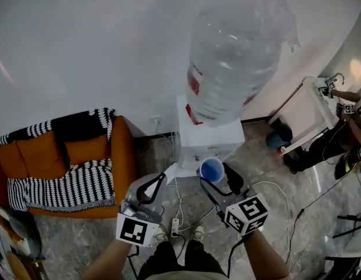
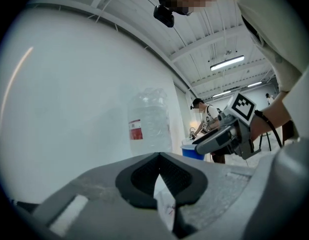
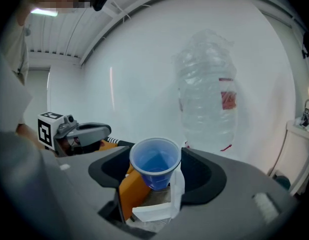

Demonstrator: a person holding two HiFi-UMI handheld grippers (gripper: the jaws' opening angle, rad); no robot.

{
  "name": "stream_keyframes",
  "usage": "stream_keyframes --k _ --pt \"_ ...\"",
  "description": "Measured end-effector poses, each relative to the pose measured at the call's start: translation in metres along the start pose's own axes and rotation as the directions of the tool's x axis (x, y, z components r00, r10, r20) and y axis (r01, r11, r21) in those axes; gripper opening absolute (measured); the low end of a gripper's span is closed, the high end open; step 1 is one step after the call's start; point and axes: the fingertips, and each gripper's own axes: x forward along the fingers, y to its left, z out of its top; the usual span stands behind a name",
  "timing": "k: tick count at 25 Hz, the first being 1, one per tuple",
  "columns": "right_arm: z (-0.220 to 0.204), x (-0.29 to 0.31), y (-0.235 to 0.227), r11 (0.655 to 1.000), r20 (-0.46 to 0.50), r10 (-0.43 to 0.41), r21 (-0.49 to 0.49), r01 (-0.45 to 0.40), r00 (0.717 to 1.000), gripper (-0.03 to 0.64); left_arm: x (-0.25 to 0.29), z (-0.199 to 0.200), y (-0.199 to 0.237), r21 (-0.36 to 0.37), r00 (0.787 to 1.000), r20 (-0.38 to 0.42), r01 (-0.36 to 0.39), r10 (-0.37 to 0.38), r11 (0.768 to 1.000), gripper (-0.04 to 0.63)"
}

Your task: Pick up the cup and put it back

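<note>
Starting far left: an orange sofa (image 1: 63,150) against the wall, draped with a black-and-white striped blanket (image 1: 61,185). Next along, near and low, the left gripper (image 2: 159,155), jaws pressed together at the tips, pinching nothing, marker cube at the back. Down on the grey marbled floor between the two grippers, a white power strip (image 1: 175,224) among trailing cables. Centre now: a white water dispenser (image 1: 209,140) against the wall, topped by a big clear water bottle (image 1: 239,57) with a red label. Just in front of that dispenser, up off any surface, the blue cup (image 1: 211,170), mouth open upward, clamped between the jaws of the right gripper (image 3: 157,156), one dark pad against each side. Close beside the left gripper, on its right. Further right, by the wall, a dark blue bin (image 1: 280,136) on the floor. Then a white counter (image 1: 312,107) running off toward the far corner. At the far right edge, another person (image 1: 344,147) beside that counter, arms out over it, more marker cubes there.
</note>
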Motion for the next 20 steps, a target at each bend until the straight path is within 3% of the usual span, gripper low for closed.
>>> stream_keyframes --k 9,13,20 --pt "-0.086 0.057 -0.02 0.999 -0.019 -0.044 0.026 0.044 0.999 0.324 0.03 -0.076 0.013 -0.046 1.0 -0.012 -0.022 0.022 0.999 0.003" --pt "-0.125 0.072 -0.028 0.997 -0.019 -0.065 0.037 0.066 0.998 0.324 0.038 -0.109 0.014 -0.014 1.0 -0.005 -0.014 0.014 1.0 0.003" --pt "-0.196 0.101 -0.048 0.994 -0.051 -0.093 0.049 0.096 0.994 0.324 0.058 -0.177 0.012 -0.073 0.999 -0.032 -0.004 0.002 0.997 0.003"
